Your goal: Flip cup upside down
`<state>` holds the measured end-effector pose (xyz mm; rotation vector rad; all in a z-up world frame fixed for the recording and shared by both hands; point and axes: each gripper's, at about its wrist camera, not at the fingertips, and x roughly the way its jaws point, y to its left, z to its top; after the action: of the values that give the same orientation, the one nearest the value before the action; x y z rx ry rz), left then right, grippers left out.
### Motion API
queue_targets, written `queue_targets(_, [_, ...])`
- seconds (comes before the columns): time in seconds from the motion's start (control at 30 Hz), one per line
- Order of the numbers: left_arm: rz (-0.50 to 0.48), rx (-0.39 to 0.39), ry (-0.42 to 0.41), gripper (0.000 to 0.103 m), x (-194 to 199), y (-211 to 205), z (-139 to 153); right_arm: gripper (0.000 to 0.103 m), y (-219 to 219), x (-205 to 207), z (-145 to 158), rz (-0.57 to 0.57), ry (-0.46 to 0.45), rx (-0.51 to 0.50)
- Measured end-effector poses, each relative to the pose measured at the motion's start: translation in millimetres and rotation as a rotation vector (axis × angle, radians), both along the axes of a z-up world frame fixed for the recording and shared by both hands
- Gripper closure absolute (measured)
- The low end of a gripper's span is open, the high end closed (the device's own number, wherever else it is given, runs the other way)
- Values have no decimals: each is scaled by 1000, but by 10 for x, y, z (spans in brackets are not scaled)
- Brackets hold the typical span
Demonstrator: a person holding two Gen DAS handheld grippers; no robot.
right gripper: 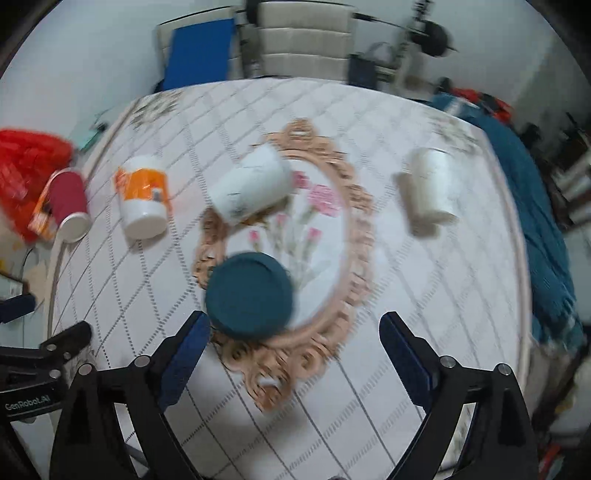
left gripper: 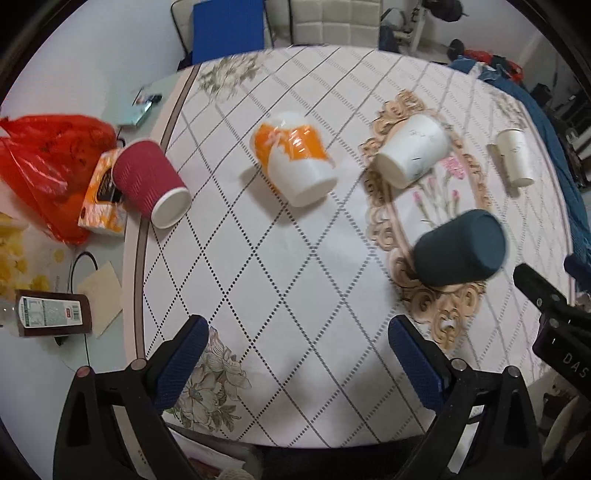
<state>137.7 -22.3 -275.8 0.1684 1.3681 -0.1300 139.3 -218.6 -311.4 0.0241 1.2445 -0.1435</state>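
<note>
Five cups base-up on table [left gripper: 295, 295], teal cup [right gripper: 249, 295] near right gripper [right gripper: 295, 343], left gripper [left gripper: 295, 347], both spread, empty.

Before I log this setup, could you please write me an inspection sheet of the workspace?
Surface: table under a diamond-patterned cloth.
Job's things: five cups, closed ends up: red cup, orange cup, white cup, small cup, teal cup.
Clutter: red bag, box, bottle.
Grippers: left hand-held gripper and right hand-held gripper open, empty.
Cables: black cable.
Surroundings: chairs.
</note>
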Motion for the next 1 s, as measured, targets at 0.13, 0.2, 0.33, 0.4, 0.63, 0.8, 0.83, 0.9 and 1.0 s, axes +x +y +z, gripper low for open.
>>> queue_targets(0.13, [-19,-16,-49,3,-177,-96,286,8,-96,-287,249,-84,4,6])
queue_targets(0.2, [-22,-25,-83,3,-271,-150,458,8,-123,-412,379,-97,-13,1])
queue_targets(0.33, [-18,-39,-139,3,-461,-235,775,8,-179,-677,675,-103,-62,-14])
queue_targets(0.4, [-11,-45,-168,3,-577,-255,935,8,-224,-813,832,-103,-81,-4])
queue_targets(0.63, [30,-68,-246,3,-1019,-227,1454,8,-257,-1280,1471,-50,-169,-13])
queue_targets(0.8, [49,-82,-306,3,-1358,-178,1828,8,-231,-1651,2006,-14,-248,-9])
queue_targets(0.83, [49,-81,-314,3,-1412,-176,1891,7,-231,-1712,2096,-11,-261,-8])
queue_targets(0.9, [49,-82,-327,3,-1506,-176,1991,5,-238,-1828,2269,-7,-284,2])
queue_targets(1.0, [50,-93,-342,3,-1636,-177,2157,5,-245,-1977,2476,-2,-312,13])
